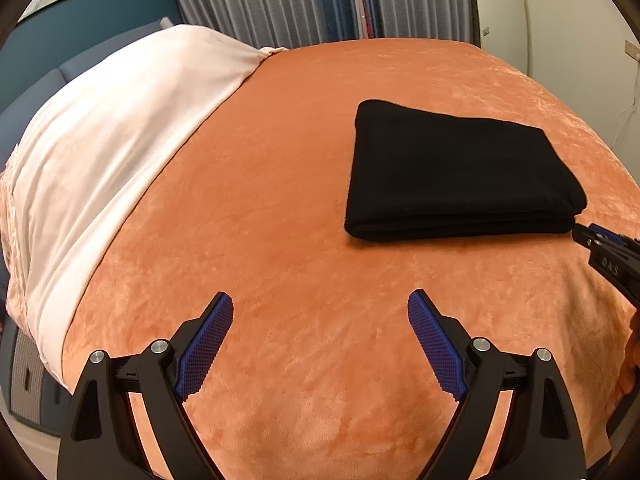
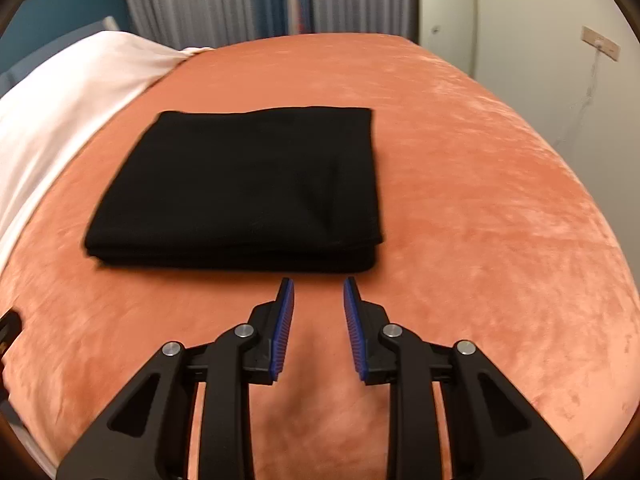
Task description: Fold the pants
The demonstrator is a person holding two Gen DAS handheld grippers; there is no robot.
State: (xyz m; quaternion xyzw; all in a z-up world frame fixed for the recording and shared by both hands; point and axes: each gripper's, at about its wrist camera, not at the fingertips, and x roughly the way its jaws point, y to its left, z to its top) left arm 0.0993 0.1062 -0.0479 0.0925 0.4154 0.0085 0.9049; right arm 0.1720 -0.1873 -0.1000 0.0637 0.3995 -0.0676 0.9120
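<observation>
Pants [image 2: 236, 188]: black, folded into a flat stack, centre frame on the orange bedspread [image 2: 480, 200]; fold looks finished.
Right gripper [image 2: 319, 286]: fingers apart, empty, just short of the stack's near edge.
Left gripper [image 1: 320, 308]: spread wide, empty, over bare bedspread.

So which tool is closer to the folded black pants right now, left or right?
Right. The right tool sits just short of the folded black pants' near edge, open and empty. The left tool is farther back over the orange blanket, wide open.
</observation>
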